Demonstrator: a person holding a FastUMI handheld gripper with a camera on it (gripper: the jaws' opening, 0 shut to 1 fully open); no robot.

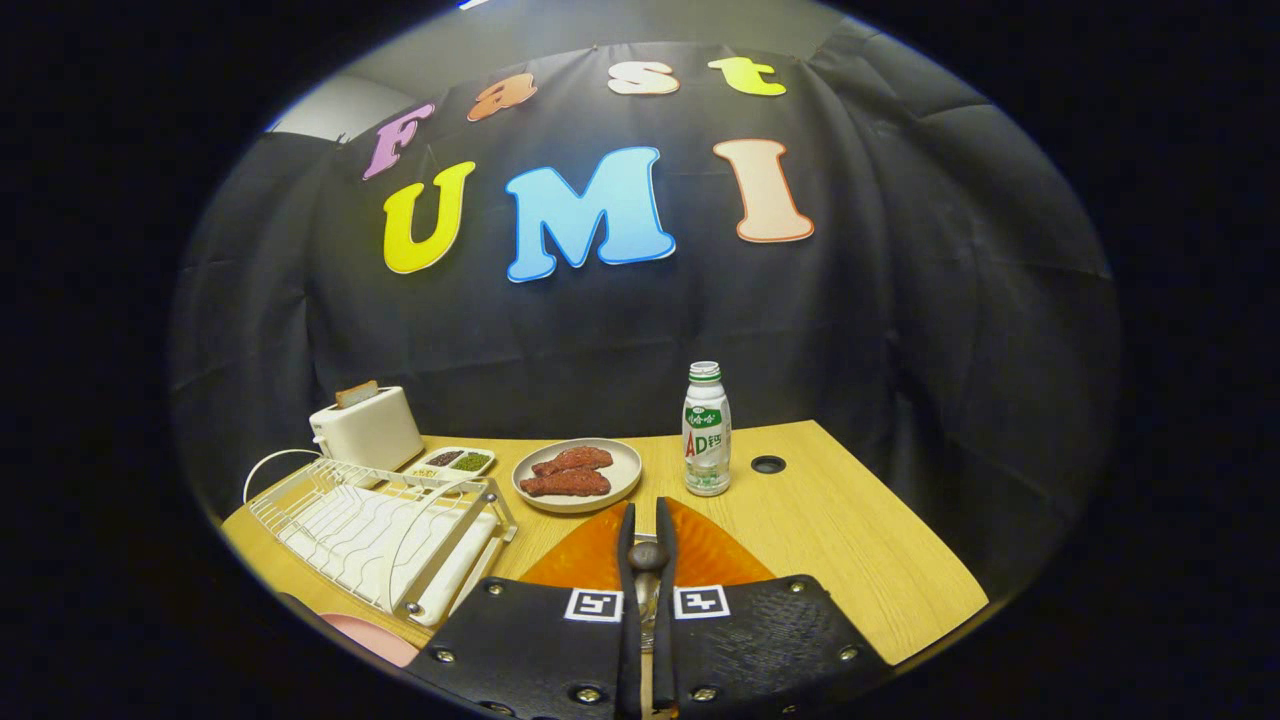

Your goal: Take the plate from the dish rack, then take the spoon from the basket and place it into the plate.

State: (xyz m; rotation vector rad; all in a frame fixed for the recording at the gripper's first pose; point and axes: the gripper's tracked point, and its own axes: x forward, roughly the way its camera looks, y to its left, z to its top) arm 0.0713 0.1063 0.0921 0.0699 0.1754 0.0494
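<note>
Claw [646,535] nearly closed, fingers [627,560] pinching the spoon [648,556]: rounded brown end showing between the tips, metal part running back between the fingers toward the camera, so spoon's long axis in line with the claw. Orange plate [700,555] directly below and just ahead of the tips, flat on the desk [850,540], off the dish rack [370,525]. Rack empty, to the left of the claw. Basket not identifiable here. Key relation: spoon hanging over the near part of the orange plate, tips pointing forward and somewhat down toward its centre. Height above the plate hard to judge through fisheye. Judging stage: plate step done, spoon in hand, only the drop-off left. Next likely needs a short descent, then opening, keeping the spoon inside the rim. Beyond the orange plate: beige plate with meat slices [577,473], bottle [706,430] to its right; both near enough to avoid overshooting forward. Toaster [365,428] and small condiment tray [452,461] behind the rack, well clear.
</note>
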